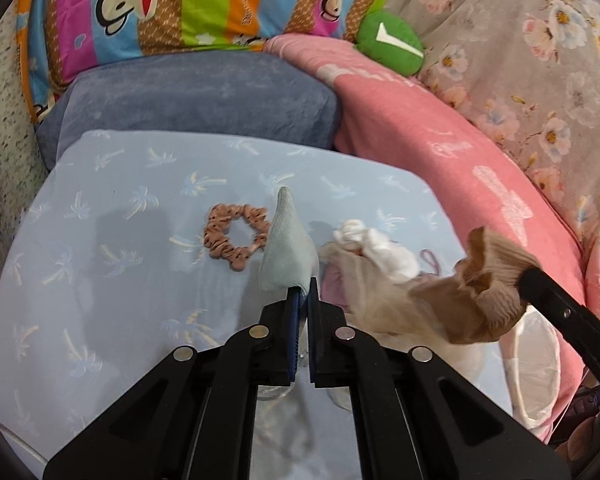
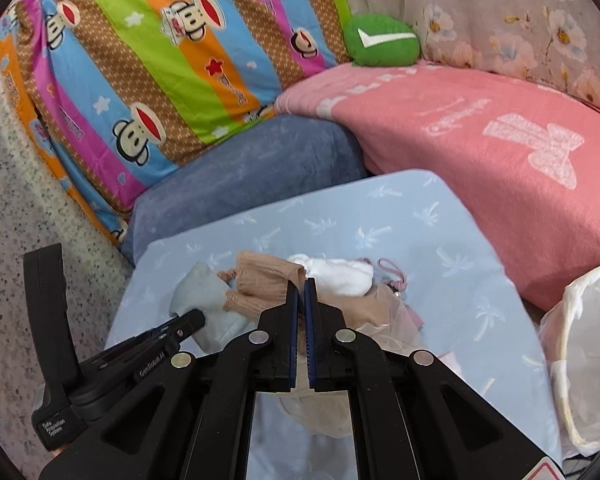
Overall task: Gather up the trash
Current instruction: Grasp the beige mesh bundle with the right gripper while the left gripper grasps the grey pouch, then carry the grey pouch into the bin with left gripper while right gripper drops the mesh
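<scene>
My left gripper [image 1: 303, 285] is shut on a pale blue cloth [image 1: 288, 248], which stands up from its fingertips above the light blue palm-print cushion [image 1: 100, 240]. My right gripper [image 2: 301, 285] is shut on a tan ribbed sock [image 2: 266, 276]. The left wrist view shows the same tan sock [image 1: 484, 300] hanging from the right gripper [image 1: 526, 278] at the right. In the right wrist view the left gripper [image 2: 198, 317] holds the pale blue cloth [image 2: 204, 300] at the lower left. A crumpled white tissue [image 1: 384, 250] [image 2: 340, 276] lies between them on a sheer beige fabric [image 1: 364, 292].
A pink scrunchie [image 1: 236, 236] lies on the cushion left of the cloth. A thin pink cord [image 2: 392, 274] lies by the tissue. A bin lined with a white bag [image 1: 536, 360] [image 2: 584, 344] stands at the right. Behind are a grey-blue pillow [image 1: 192, 96], a pink blanket [image 1: 420, 132] and a green plush [image 1: 390, 42].
</scene>
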### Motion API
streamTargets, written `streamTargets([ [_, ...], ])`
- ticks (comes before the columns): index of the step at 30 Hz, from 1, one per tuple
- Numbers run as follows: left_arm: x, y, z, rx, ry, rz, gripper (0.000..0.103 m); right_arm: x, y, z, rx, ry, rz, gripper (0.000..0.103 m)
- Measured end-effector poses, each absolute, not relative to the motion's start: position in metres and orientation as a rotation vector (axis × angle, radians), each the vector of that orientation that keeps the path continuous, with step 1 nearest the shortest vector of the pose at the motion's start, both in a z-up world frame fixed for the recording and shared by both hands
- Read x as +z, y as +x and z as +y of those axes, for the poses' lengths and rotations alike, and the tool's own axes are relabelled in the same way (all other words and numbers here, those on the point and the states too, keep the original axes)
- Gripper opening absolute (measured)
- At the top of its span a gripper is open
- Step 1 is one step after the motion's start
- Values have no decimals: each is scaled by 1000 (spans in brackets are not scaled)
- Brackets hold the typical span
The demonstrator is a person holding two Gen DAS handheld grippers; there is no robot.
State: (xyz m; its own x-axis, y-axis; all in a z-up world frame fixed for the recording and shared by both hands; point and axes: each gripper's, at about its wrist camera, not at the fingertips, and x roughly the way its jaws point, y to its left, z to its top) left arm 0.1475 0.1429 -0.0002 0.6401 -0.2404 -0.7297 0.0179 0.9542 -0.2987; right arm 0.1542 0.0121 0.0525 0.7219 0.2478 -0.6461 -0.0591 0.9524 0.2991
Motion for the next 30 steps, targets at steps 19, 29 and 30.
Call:
streamTargets([
  [19,32,96,99,-230,-208,813,3,36,86,-21,181,274,798,32],
  [29,-3,95,127,-155,-208,892,4,-28,112,30,227,244,925,43],
  [30,-6,95,128,-150,-206,896,4,-33,116,33,222,242,933,44],
])
